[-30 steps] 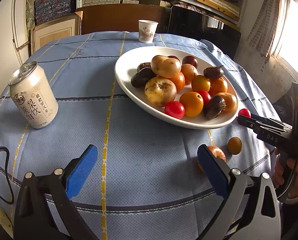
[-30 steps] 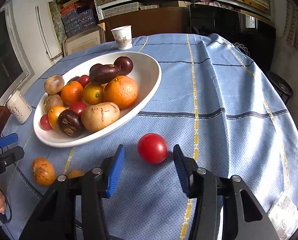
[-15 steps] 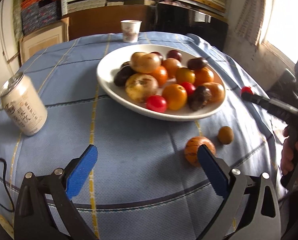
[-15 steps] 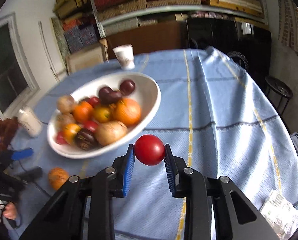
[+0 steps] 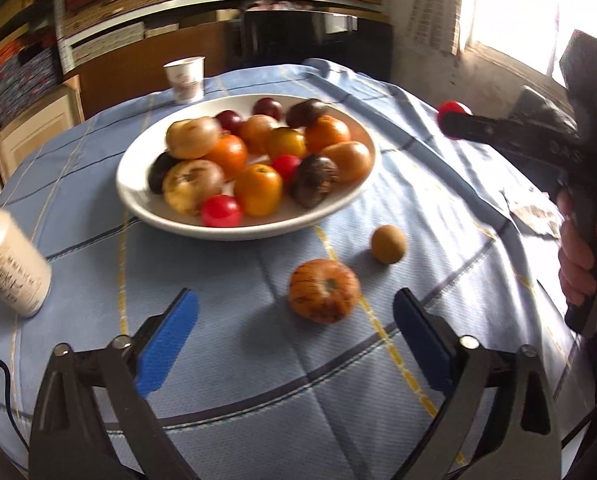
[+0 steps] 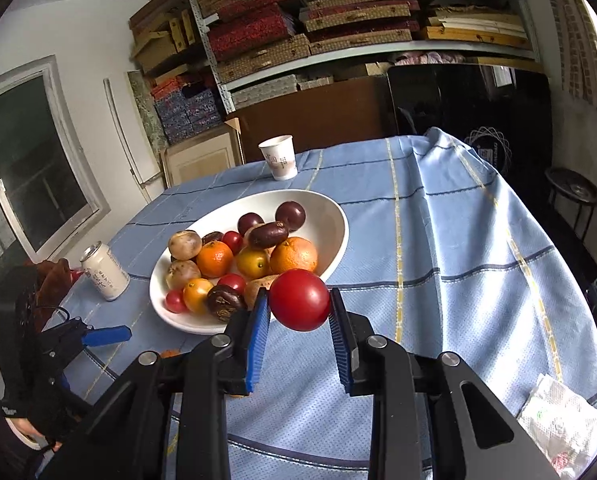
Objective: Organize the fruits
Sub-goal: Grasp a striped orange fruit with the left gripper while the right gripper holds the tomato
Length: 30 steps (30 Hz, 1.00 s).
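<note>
The right gripper [image 6: 299, 314] clamps a red tomato [image 6: 299, 299] between its blue pads, holding it clear of the blue checked tablecloth [image 6: 438, 248] just in front of the white bowl [image 6: 338, 220] heaped with mixed fruit. The left gripper [image 5: 296, 326] has its jaws spread wide, having just been closing a little, with nothing between its pads; a striped orange fruit [image 5: 324, 290] lies on the cloth just ahead of them, a small brown fruit [image 5: 387, 244] beside it nearer the bowl. A drink can [image 5: 10, 264] and a paper cup [image 5: 185, 79] stand apart from the bowl.
</note>
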Available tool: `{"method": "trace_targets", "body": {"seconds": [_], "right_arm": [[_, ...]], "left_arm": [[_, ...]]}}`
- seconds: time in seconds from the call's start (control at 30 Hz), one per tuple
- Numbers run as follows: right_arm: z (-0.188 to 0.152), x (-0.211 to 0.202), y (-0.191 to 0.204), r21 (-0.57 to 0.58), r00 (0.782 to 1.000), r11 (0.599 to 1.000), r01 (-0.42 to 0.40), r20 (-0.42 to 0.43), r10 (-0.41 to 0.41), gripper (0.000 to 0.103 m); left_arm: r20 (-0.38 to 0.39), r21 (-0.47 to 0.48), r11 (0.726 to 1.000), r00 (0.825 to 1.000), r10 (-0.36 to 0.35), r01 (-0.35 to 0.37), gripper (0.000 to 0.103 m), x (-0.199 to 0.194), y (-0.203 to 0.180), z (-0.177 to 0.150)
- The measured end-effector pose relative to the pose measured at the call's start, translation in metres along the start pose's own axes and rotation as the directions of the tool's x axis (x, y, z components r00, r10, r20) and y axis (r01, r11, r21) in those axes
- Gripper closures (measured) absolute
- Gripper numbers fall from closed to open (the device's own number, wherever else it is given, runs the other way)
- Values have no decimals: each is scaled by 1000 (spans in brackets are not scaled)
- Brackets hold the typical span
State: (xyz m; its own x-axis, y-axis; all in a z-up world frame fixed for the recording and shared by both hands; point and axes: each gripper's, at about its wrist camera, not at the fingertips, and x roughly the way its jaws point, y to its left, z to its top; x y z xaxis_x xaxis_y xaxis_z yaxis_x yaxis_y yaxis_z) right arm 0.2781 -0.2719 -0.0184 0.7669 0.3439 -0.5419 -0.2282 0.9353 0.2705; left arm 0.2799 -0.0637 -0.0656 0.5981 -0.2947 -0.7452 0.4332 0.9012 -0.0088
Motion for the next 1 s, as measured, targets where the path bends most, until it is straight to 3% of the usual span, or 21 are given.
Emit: {"method": "trace_targets", "body": {"seconds": [0.13, 0.33, 0.43, 0.8, 1.0], "right_arm": [[-1, 1, 0, 5, 1000, 1000, 0, -6, 0, 73], [-2, 3, 3, -7, 1000, 1000, -5, -14, 5, 73], [-3, 4, 4, -9, 1000, 1000, -5, -23, 5, 73], [-6, 10, 9, -28, 999, 1000, -8, -45, 7, 73], [-7, 11, 11, -35, 999, 999, -5, -51, 4, 73]], "left_arm": [[-35, 26, 999, 999, -29, 30, 30, 9, -6, 1], [-66, 34, 997, 996, -61, 63, 45, 18, -8, 0], [-68, 42, 996, 995, -73, 76, 50, 19, -10, 1], [-83, 20, 995, 992, -95, 97, 51, 27, -6, 4], [-89, -6, 995, 991, -99, 99, 62, 29, -1, 5]]}}
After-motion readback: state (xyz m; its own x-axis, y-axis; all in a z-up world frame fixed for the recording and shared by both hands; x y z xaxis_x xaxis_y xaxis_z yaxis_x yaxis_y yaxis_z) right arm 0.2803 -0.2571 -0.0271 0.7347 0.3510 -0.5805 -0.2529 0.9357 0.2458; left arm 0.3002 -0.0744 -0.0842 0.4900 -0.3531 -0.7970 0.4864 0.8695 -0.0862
